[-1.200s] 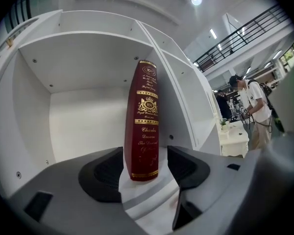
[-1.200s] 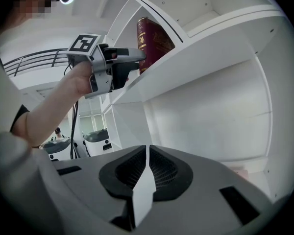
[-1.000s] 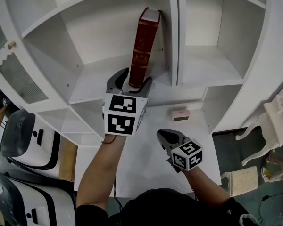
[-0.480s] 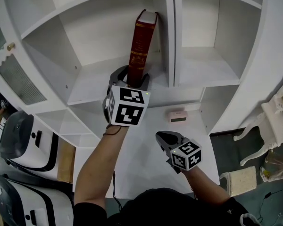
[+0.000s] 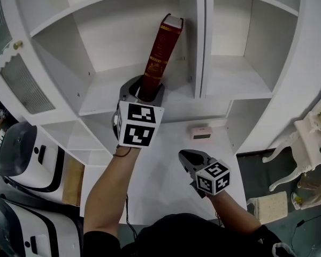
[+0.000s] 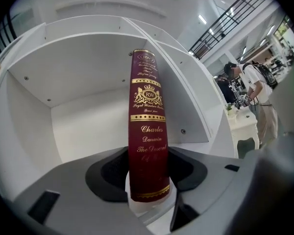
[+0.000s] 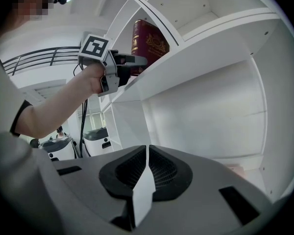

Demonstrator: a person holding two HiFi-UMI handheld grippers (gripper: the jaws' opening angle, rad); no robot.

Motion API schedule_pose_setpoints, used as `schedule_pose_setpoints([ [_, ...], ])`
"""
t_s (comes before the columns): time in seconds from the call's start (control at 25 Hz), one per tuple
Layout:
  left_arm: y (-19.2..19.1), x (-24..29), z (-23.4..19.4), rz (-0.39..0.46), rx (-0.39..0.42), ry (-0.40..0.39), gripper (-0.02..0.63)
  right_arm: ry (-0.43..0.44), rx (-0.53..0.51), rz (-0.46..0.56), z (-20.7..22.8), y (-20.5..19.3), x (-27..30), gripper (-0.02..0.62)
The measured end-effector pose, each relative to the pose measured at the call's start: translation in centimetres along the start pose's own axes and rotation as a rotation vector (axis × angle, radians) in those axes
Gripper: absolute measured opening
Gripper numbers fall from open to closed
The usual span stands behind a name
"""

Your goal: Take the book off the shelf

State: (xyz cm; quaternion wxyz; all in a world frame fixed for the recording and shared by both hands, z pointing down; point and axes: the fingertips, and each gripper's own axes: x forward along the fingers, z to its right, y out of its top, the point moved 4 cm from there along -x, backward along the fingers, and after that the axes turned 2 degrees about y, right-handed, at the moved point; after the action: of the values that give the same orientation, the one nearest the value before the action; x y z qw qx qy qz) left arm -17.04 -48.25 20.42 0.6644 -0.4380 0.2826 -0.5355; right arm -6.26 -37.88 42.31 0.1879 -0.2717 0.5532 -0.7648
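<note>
A dark red book with gold lettering stands on a white shelf, its top leaning right toward the upright divider. My left gripper reaches onto the shelf, and the lower spine of the book sits between its jaws. The jaws are closing in on the book's two sides; I see no firm squeeze. My right gripper hangs lower, over the white desk, shut and empty. From that gripper's view the left gripper and the book show up above.
A small pink box lies on the desk under the shelf. White machines stand at the left and a white chair at the right. A person stands beyond the shelf unit.
My left gripper has pushed further onto the shelf, so the book's foot now lies deeper between its jaws, and the jaws have narrowed. The right gripper has stayed put.
</note>
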Motion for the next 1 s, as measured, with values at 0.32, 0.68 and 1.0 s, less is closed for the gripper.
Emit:
schedule_pose_setpoints([
  [0.32,-0.8,-3.7,-3.0,0.053,-0.096,0.037,0.222,-0.008,0.005,-0.044,-0.7,-1.4,-0.5,0.015],
  [0.68,-2.2,-9.4,-6.6,0.139,-0.254,0.040,0.222,0.006,0.012,-0.084,-1.4,-2.5,0.1,0.015],
  [1.0,-4.3,-15.8,-7.3,0.180,-0.334,0.060,0.222,0.046,0.017,-0.112,-2.6,-3.2,2.2,0.015],
])
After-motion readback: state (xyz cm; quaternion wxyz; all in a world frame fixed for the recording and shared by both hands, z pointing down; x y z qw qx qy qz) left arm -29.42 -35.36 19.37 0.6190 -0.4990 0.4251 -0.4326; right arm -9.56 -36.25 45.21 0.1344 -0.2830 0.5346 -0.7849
